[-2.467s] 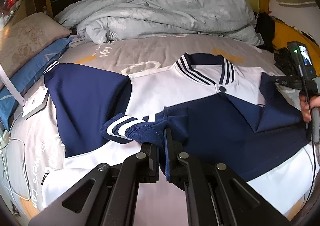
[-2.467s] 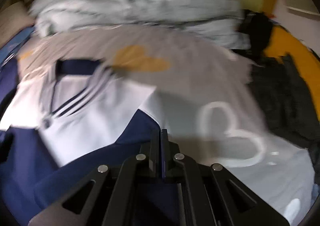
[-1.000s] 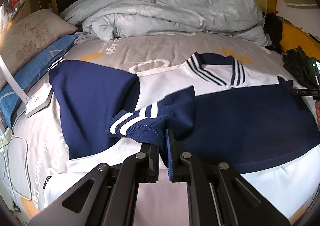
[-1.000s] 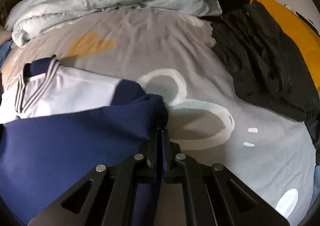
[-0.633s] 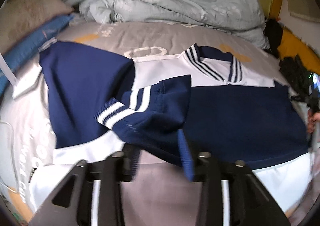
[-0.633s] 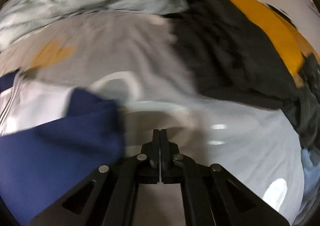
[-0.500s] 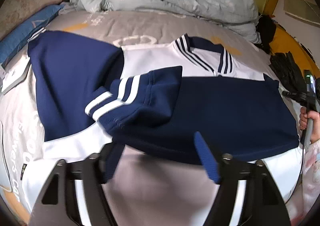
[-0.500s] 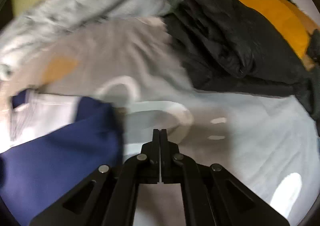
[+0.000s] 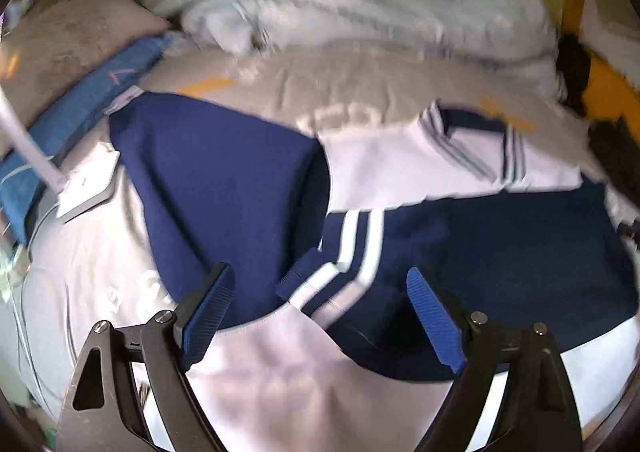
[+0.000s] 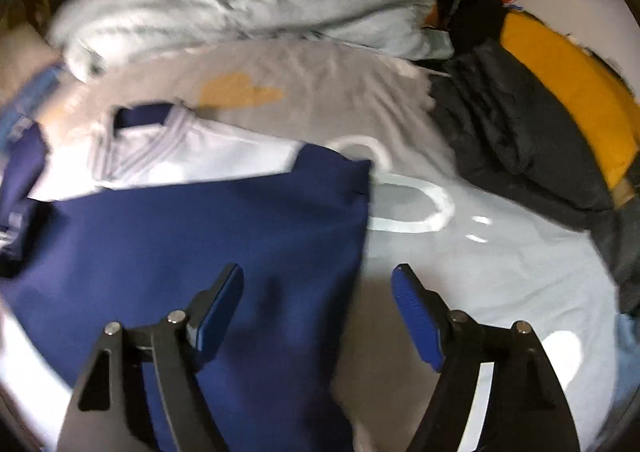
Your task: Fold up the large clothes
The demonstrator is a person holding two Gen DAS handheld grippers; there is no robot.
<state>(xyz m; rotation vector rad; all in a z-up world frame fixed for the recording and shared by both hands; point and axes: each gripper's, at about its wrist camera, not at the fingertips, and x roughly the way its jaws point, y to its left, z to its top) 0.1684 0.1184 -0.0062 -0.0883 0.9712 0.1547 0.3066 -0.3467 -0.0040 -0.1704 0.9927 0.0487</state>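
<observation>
Lying flat on the bed (image 10: 500, 272), the navy-and-white jacket (image 9: 500, 252) has one sleeve folded across its chest and the other sleeve (image 9: 224, 180) not yet folded, spread out to the left. Both jaws have just been opening with nothing between them: the left hand-held gripper (image 9: 316, 316) is released, pads wide apart, hovering just over the striped cuff (image 9: 344, 264), which lies free on the body panel. Risk on this side: the cuff looks bunched and partly turned up, so the folded sleeve could slide or spring open if a pad snags it on the next move; the white cable and adapter (image 9: 86, 192) just beside the spread sleeve could get dragged along when that sleeve is pulled in. The right hand-held gripper (image 10: 316, 308) is likewise released and empty, straddling the jacket's right folded edge (image 10: 362, 220), its left finger over navy cloth and its right finger over bare sheet. Risk here: a careless regrasp could pinch the grey bedsheet together with the jacket and skew the fold. The dark garment (image 10: 520, 140) farther right lies apart from the jacket, no threat as I judge it. Both views are motion-blurred, so fine creases cannot be told.
</observation>
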